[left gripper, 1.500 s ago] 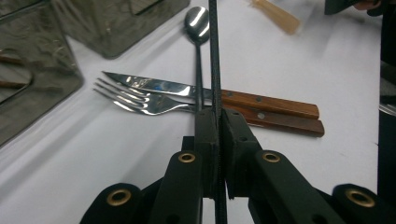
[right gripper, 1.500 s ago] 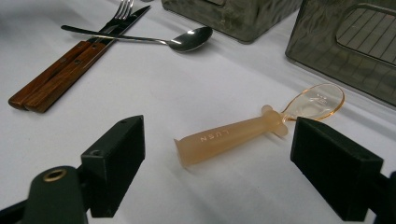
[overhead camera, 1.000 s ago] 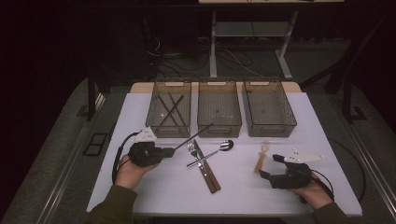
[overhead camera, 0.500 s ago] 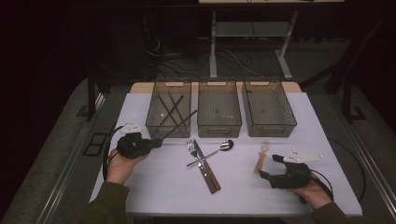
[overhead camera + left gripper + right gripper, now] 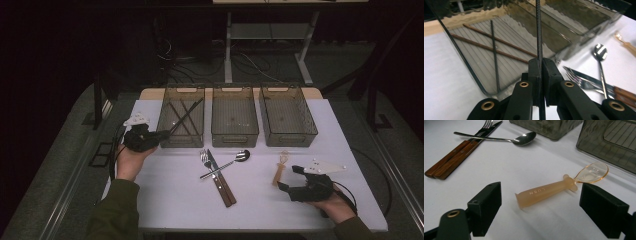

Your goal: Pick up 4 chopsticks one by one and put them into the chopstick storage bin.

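high view overhead, looking forward-down; gripper views close, sharing spoon (image 5: 600, 52).

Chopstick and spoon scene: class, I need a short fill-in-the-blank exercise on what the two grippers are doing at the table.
1. The left gripper is shut on a black ____.
2. The bin ahead of it holds ____ chopsticks.
3. The right gripper stands ____ around the orange spoon, its pads apart from it.
4. On the table, the metal spoon lies across the fork and the ____.

Missing words: chopstick; three; open; knife
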Action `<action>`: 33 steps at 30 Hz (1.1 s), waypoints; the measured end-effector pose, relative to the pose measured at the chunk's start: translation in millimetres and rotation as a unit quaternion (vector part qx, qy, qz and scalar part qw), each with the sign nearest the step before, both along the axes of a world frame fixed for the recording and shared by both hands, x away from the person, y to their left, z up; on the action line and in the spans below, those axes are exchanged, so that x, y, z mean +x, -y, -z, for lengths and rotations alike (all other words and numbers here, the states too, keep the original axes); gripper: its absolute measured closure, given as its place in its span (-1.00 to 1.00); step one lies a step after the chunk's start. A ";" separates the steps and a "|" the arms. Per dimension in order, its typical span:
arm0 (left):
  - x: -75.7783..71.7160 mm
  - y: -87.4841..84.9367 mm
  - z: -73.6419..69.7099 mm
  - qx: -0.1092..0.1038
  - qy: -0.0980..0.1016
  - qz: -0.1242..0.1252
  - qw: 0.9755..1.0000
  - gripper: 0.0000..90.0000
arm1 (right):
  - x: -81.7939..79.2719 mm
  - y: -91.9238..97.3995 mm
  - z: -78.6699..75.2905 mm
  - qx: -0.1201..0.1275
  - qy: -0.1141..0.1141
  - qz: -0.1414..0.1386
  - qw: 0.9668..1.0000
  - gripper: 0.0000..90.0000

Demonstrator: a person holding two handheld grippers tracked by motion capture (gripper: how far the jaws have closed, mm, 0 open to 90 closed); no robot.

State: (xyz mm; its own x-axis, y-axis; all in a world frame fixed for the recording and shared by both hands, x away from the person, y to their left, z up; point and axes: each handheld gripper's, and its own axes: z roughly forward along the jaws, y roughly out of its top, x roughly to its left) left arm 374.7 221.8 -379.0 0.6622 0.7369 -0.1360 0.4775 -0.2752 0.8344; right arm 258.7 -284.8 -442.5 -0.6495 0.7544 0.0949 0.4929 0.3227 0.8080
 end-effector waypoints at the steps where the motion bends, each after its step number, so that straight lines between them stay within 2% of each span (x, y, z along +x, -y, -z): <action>1: 3.5 1.0 -1.1 0.004 -0.001 -0.001 1.000 0.90 | 0.1 0.1 0.0 0.000 0.000 0.000 1.000 -0.61; 11: 35.3 19.0 -10.7 0.013 -0.010 -0.020 1.000 0.90 | -0.6 0.3 -0.4 0.002 0.000 0.000 1.000 -0.61; 14: 44.9 23.1 -9.6 0.022 -0.013 -0.025 0.999 0.90 | -0.6 0.2 -0.4 0.001 0.001 0.000 1.000 -0.61; 20: 61.8 26.5 -4.9 0.023 -0.024 -0.046 0.998 0.90 | -0.5 0.3 -0.5 0.002 0.001 -0.002 1.000 -0.61; 24: 71.7 28.9 0.3 0.022 -0.038 -0.065 0.997 0.90 | -1.0 0.2 -1.0 0.005 0.002 -0.003 1.000 -0.61; 28: 79.2 35.9 4.1 0.042 -0.049 -0.070 0.995 0.90 | -1.2 -0.1 -1.2 0.006 0.002 -0.003 1.000 -0.61; 30: 82.0 38.5 5.6 0.045 -0.055 -0.073 0.995 0.90 | -1.3 0.0 -1.2 0.006 0.002 -0.004 1.000 -0.61; 33: 84.9 42.8 9.0 0.074 -0.060 -0.079 0.992 0.90 | -1.4 0.1 -1.4 0.008 0.002 -0.004 1.000 -0.61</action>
